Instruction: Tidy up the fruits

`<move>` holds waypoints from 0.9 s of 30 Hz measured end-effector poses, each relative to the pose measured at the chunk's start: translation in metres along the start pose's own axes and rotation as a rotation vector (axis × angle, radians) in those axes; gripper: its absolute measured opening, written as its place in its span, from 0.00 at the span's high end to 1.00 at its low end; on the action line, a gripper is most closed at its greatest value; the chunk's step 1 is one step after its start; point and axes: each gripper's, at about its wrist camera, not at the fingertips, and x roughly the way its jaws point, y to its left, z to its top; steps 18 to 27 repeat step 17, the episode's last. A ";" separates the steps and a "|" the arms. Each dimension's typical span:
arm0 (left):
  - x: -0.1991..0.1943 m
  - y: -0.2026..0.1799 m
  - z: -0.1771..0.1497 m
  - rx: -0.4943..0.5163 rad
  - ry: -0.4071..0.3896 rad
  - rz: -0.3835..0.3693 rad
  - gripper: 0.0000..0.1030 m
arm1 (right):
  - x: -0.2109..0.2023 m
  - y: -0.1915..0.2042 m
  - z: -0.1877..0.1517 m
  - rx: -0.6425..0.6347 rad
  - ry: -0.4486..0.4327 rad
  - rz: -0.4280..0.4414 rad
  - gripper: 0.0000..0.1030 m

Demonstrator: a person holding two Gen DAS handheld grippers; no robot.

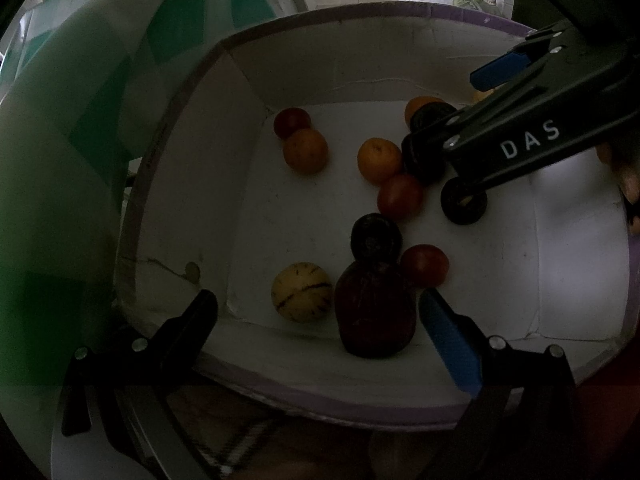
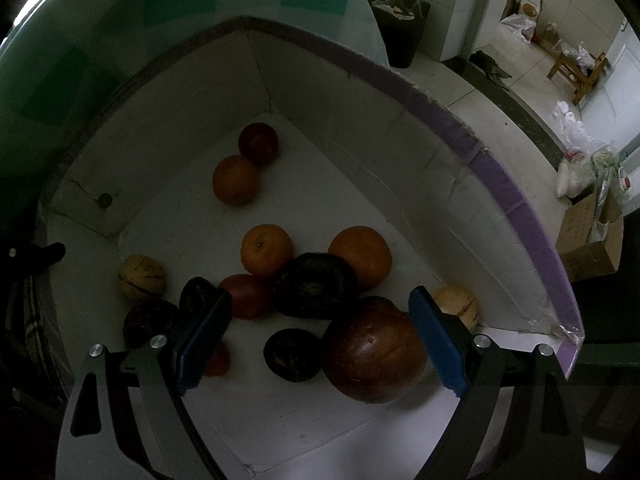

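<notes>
A white box with a purple rim holds the fruit. My left gripper hangs open over its near corner, above a yellow striped melon and a large dark red fruit, touching neither. My right gripper is open too. A big reddish-brown fruit sits between its fingers, close to the right blue pad and well apart from the left one. Oranges, red fruits and dark fruits lie scattered on the box floor.
The box walls stand high around both grippers. A green and white checked cloth lies to the left of the box. Beyond the rim are a tiled floor, a black bin, a cardboard box and a wooden stool.
</notes>
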 end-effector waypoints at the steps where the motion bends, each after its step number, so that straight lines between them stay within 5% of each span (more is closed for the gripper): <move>1: 0.000 -0.001 0.000 0.000 0.000 0.000 0.02 | 0.000 0.000 0.000 0.000 0.000 0.000 0.16; 27: -0.013 -0.007 -0.011 0.011 -0.046 0.002 0.02 | 0.005 0.002 -0.002 -0.025 0.032 -0.024 0.16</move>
